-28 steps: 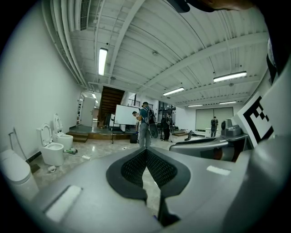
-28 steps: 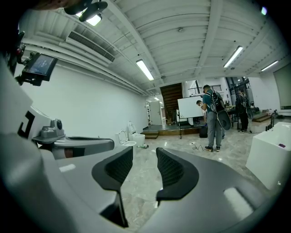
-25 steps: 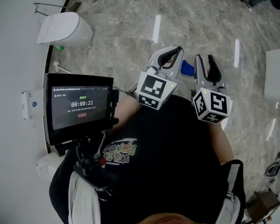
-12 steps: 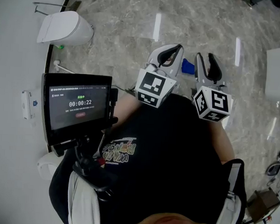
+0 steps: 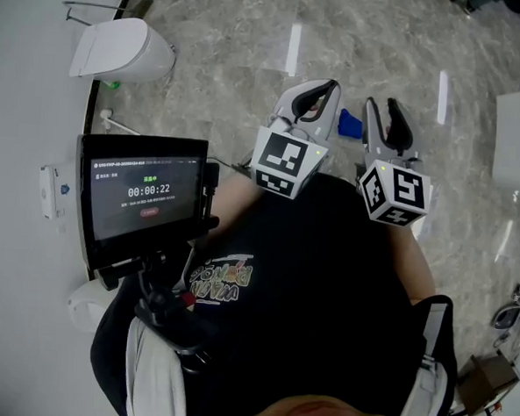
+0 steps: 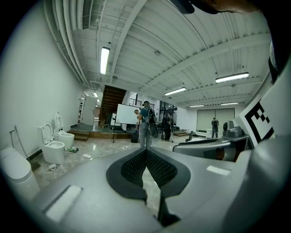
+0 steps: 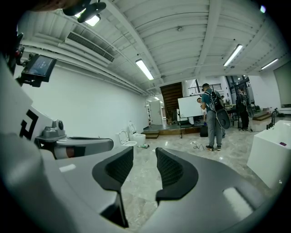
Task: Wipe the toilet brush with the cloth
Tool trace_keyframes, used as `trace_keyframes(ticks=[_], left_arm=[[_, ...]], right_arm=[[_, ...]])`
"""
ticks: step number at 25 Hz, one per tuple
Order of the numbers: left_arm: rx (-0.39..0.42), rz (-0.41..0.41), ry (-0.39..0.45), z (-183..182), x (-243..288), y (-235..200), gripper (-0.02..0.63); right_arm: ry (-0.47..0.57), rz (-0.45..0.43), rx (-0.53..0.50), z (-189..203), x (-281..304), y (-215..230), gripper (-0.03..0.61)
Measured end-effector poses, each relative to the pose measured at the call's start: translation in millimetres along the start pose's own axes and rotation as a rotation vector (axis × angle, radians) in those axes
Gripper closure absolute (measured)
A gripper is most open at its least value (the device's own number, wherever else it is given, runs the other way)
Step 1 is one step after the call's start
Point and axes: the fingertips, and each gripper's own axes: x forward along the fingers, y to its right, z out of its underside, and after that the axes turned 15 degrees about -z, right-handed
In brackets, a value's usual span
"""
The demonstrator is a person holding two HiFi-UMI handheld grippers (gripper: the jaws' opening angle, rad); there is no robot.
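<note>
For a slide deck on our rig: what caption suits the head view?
Person holds the shut left gripper and open right gripper, both empty, above a marble floor near a toilet.

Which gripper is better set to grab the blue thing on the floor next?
Probably right. The right gripper is open and empty; the left gripper is shut at the tips. The blue thing shows between them in the head view, nearer to neither.

Left gripper (image 5: 327, 91) and right gripper (image 5: 380, 108) held side by side, near each other, pointing forward roughly level, left jaws pressed together tip to tip, nothing between, right jaws parted, empty
</note>
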Motion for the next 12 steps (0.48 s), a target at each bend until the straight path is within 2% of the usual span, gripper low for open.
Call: trace_keyframes(ticks=[12], left_arm=[[-0.008, 0.016, 0.005, -0.5, 0.2, 3.8, 0.611]], right_arm=[[0.005, 0.011, -0.002, -3.3, -1.5, 1.9, 0.411]])
